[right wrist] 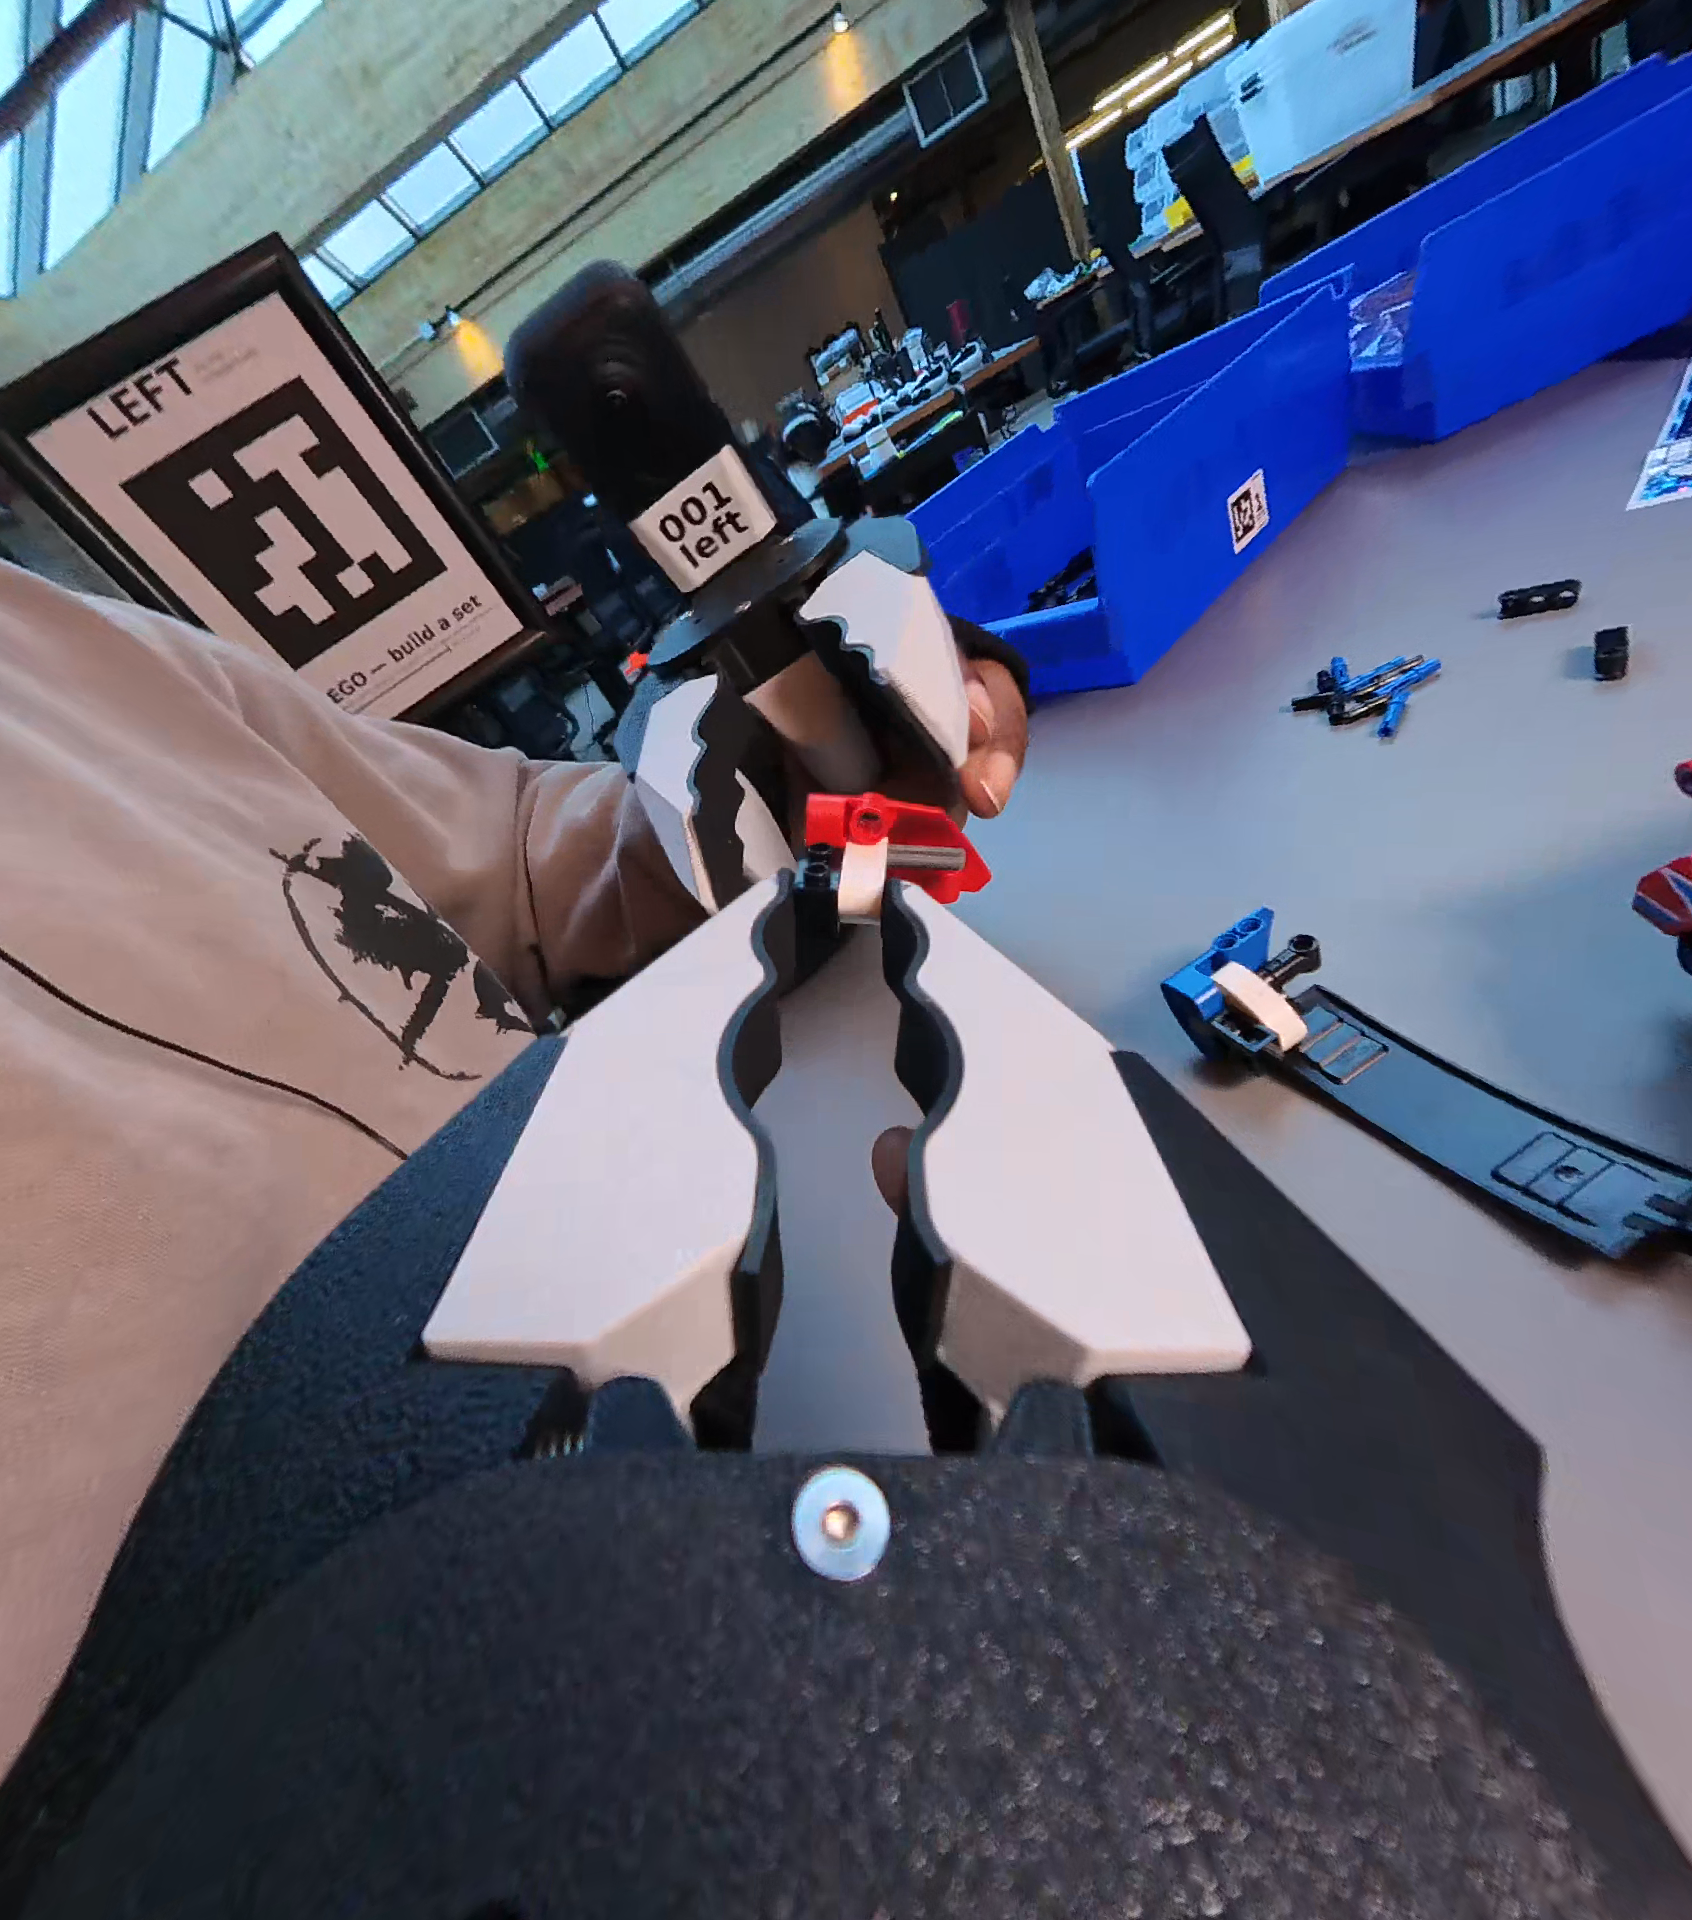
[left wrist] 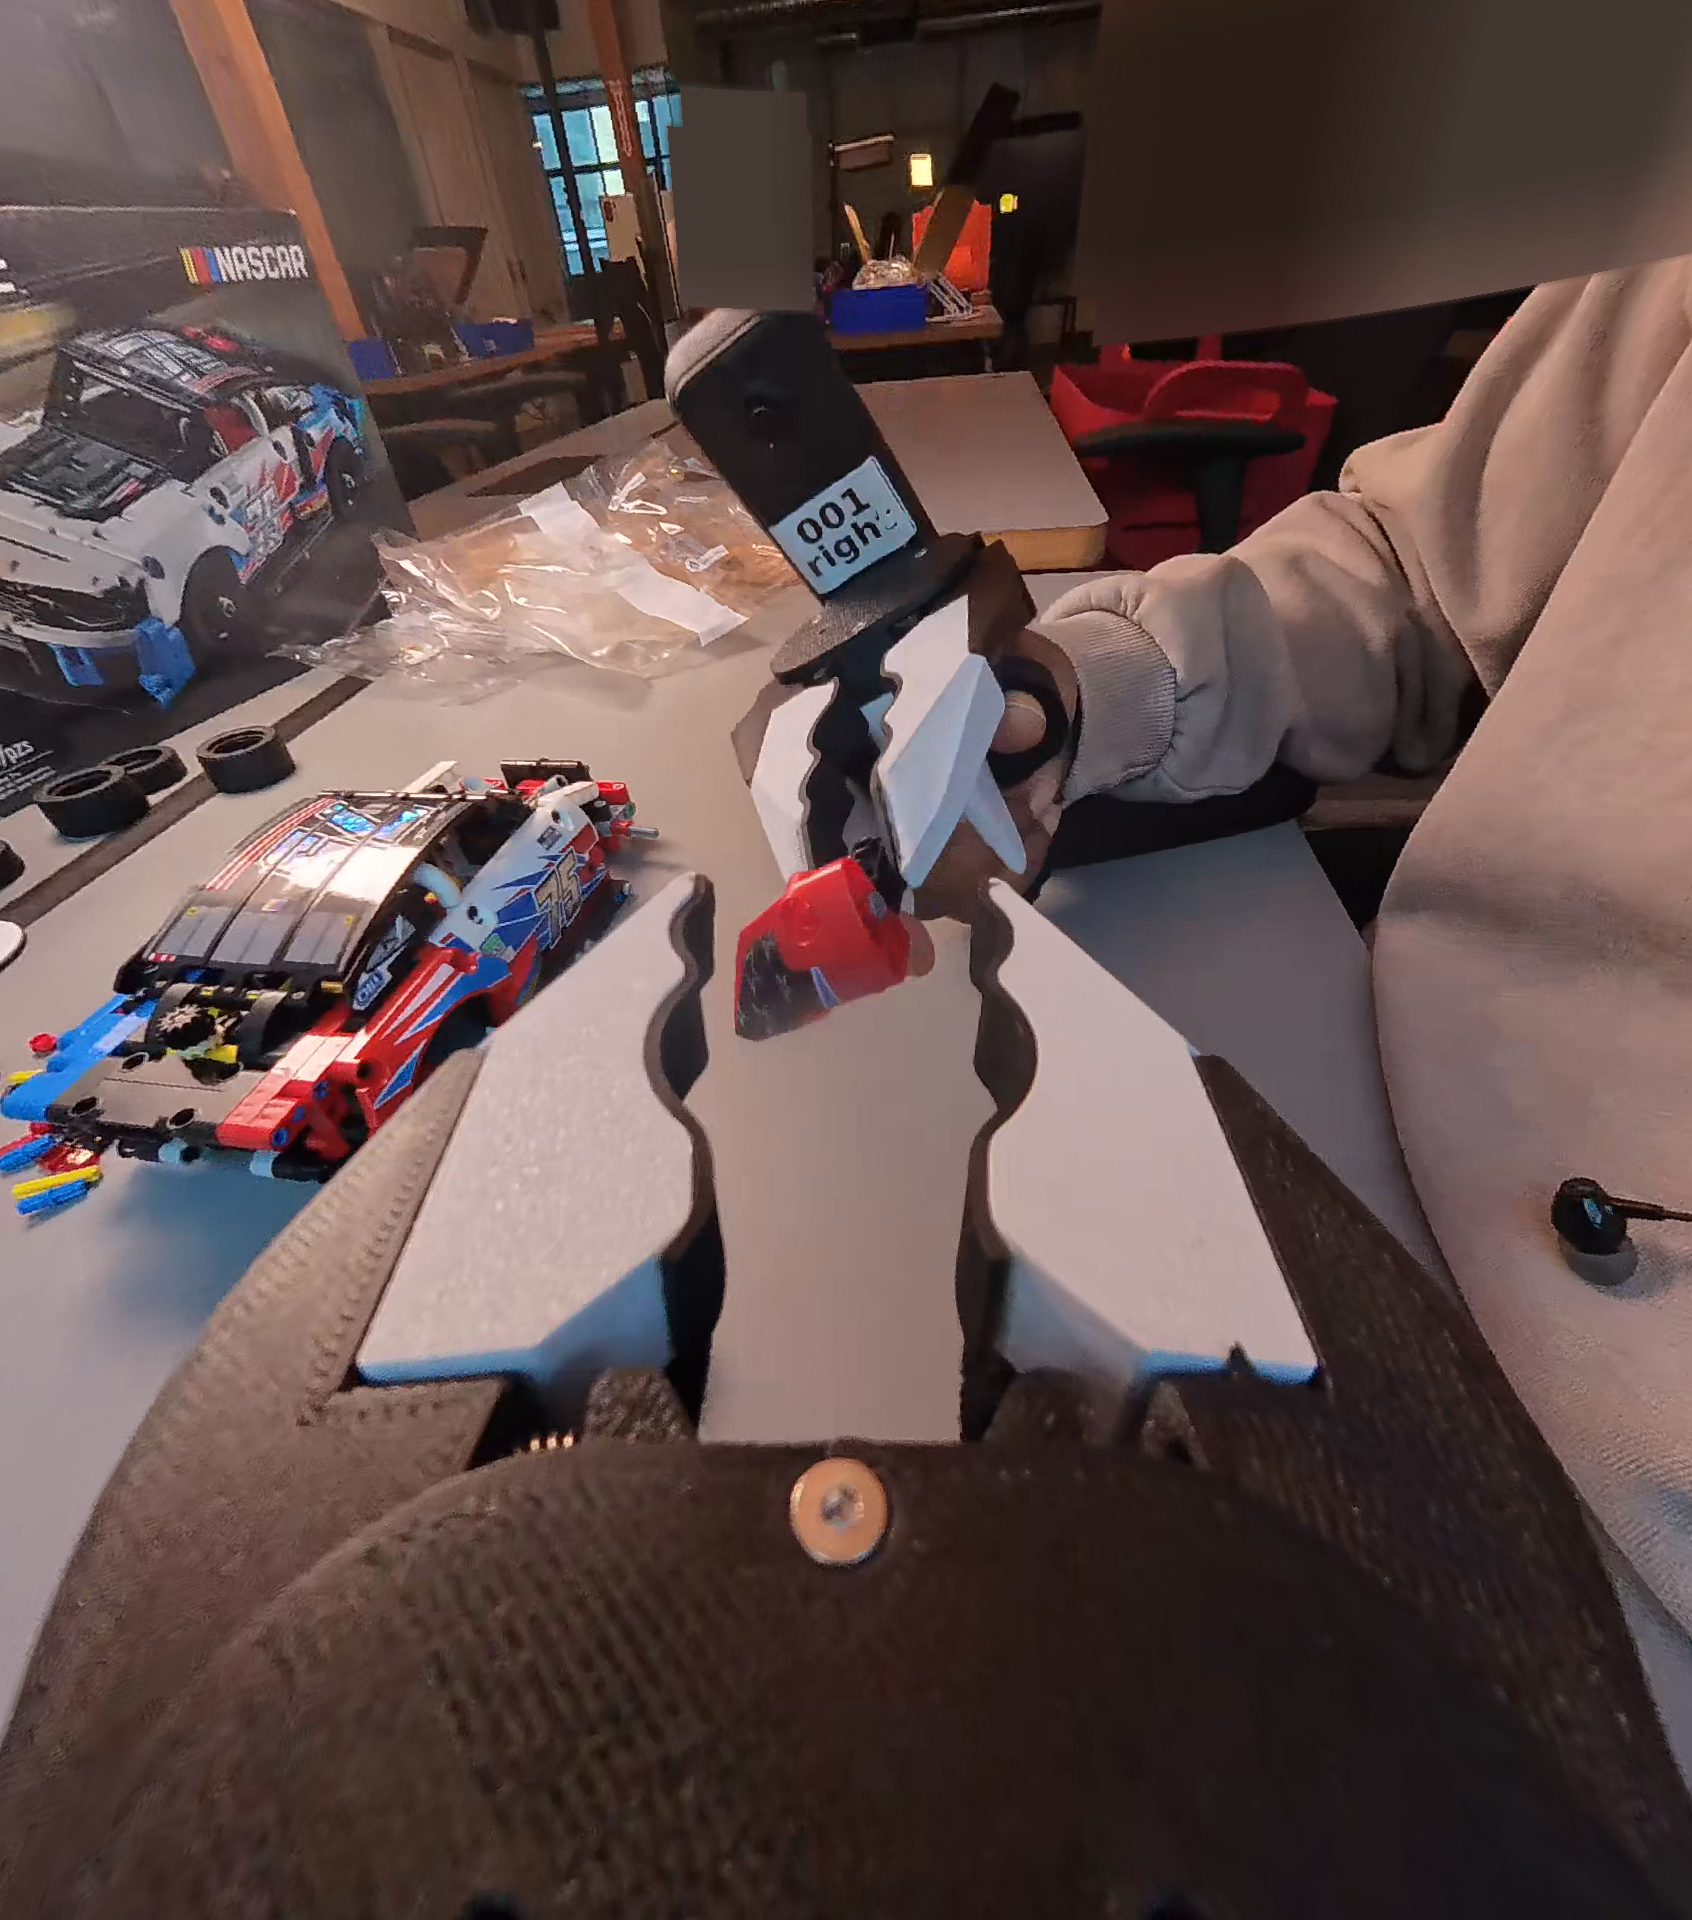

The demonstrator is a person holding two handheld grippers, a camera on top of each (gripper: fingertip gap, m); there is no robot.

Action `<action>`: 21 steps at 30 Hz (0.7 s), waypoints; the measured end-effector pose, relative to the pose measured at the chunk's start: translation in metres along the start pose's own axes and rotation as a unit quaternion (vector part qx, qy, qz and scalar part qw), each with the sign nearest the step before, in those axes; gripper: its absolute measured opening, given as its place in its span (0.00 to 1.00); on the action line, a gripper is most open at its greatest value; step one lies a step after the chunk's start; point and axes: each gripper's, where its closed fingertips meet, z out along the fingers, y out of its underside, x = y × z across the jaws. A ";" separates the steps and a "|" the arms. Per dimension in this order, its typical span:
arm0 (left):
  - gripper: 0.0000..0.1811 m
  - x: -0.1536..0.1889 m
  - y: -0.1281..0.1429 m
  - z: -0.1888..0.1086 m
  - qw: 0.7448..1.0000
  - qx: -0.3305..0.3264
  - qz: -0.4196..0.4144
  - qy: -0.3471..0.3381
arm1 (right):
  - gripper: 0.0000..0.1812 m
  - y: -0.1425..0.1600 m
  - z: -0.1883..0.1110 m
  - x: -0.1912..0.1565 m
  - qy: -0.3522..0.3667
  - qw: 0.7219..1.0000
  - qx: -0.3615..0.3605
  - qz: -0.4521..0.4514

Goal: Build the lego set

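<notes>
I am holding the right gripper [right wrist: 837, 899] nearly closed on a small red sub-assembly [right wrist: 899, 857]; its fingertips are pinching the black pin and white curved piece at the near end, and the red panel is sticking out past the tips. In the left wrist view the same red piece [left wrist: 826, 940] is hanging off the right gripper's tips in mid-air above the grey table [left wrist: 613, 727].

I am keeping the left gripper [left wrist: 842, 914] wide open, with nothing between its fingers; the red piece is hovering just ahead of the gap, and I cannot tell whether it is touching either tip. In the right wrist view the left gripper [right wrist: 800, 821] is facing mine, its tips just beside the red piece.

The half-built car [left wrist: 354, 956] is sitting on the table to the left, well apart from both grippers. Loose pins [left wrist: 11, 1153] are lying at its front, four black tyres [left wrist: 94, 800] are resting behind it, and the box [left wrist: 94, 468] is standing behind those. A black strip with a blue piece [right wrist: 1424, 1091] is lying on the table to my right, with blue bins [right wrist: 1237, 499] behind.
</notes>
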 end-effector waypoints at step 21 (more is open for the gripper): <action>0.11 -0.014 0.006 -0.001 0.998 -0.023 -0.063 -0.019 | 0.08 -0.002 -0.002 0.009 0.061 0.996 0.012 -0.059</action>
